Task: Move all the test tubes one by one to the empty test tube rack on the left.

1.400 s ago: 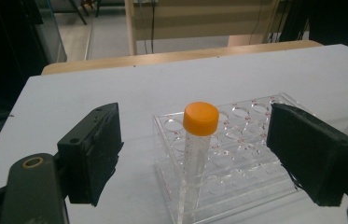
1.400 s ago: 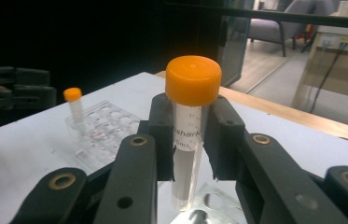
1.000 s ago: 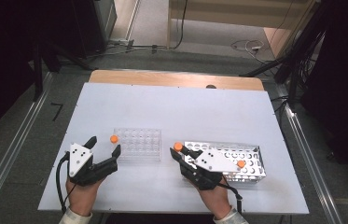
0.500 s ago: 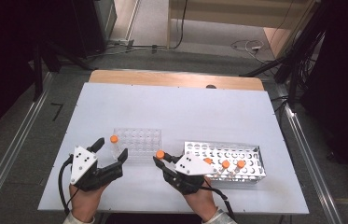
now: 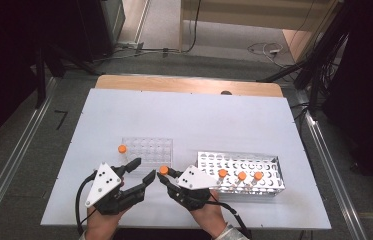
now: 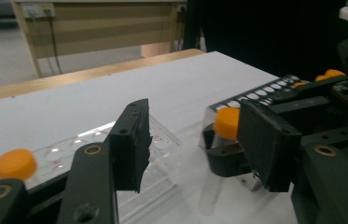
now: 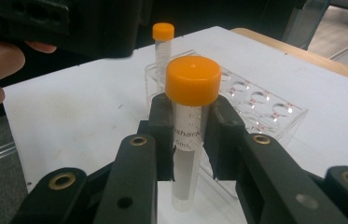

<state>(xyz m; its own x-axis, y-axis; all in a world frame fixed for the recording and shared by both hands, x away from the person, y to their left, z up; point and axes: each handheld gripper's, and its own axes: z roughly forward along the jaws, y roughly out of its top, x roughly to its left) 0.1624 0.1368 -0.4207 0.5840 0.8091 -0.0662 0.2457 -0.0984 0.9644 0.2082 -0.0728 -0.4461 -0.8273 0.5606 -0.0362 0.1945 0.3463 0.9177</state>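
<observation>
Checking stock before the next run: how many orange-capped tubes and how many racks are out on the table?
Orange-capped tubes: 5, one in the clear rack, one held by the right tool, three in the metal rack.
Racks: 2, the clear rack and the metal rack.
Total: 7.

A white rectangular tabletop [image 5: 189, 120] with a strip of pale wood [image 5: 189, 85] along its far edge stands on a grey carpeted floor [image 5: 24, 150]. Metal rails [image 5: 9, 170] run along the floor on both sides of the table. Beyond the far edge, a light wooden cabinet [image 5: 254, 12] rests on a paler stretch of floor [image 5: 164, 30], where thin dark cables [image 5: 139, 48] trail and a white power strip [image 5: 273, 50] lies. Dark equipment [image 5: 94, 25] fills the left far corner, and black stands with cables [image 5: 334, 55] occupy the right side. In the left gripper view, a wooden panel [image 6: 101, 28] carries a wall socket [image 6: 36, 9]. The light is even and soft.
</observation>
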